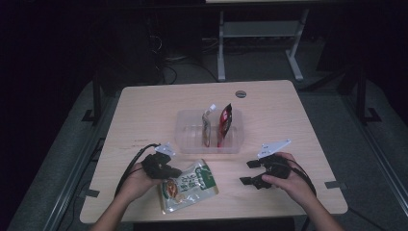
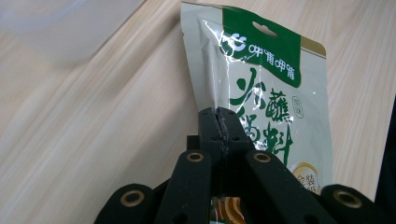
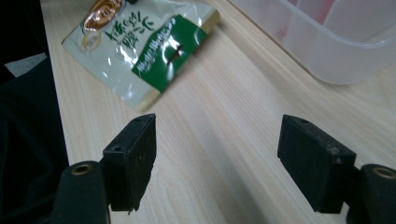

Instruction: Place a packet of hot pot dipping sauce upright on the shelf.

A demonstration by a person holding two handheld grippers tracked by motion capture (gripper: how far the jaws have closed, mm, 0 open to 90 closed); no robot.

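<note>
A: So, where's the green-and-white sauce pouch [image 1: 187,186] at right now?

B: Flat on the table [image 1: 144,110], near the front edge, on the person's left side. The left tool [image 2: 219,116] is clamped shut on its edge, jaws pinched tight together with the foil between them. In the left tool's own view the green header with the hang hole points away from the jaws, so the pouch's long axis runs pretty much straight out from the tool.

A: And the other one?

B: The right tool [image 3: 217,149] sits apart on the right, jaws spread wide over bare wood with nothing between them. The pouch is off to its left, well apart from it.

A: So what's the next move hinge on?

B: My guess is the clear plastic bin [image 1: 186,139], which is just beyond the pouch, toward the middle of the table. A tan pouch [image 1: 206,126] and a red pouch [image 1: 224,122] already stand upright in it. The left hand is clearly the nearer one and already has the grip, so it'd probably need to lift and tip the pouch upright to slot it in beside those two.
</note>
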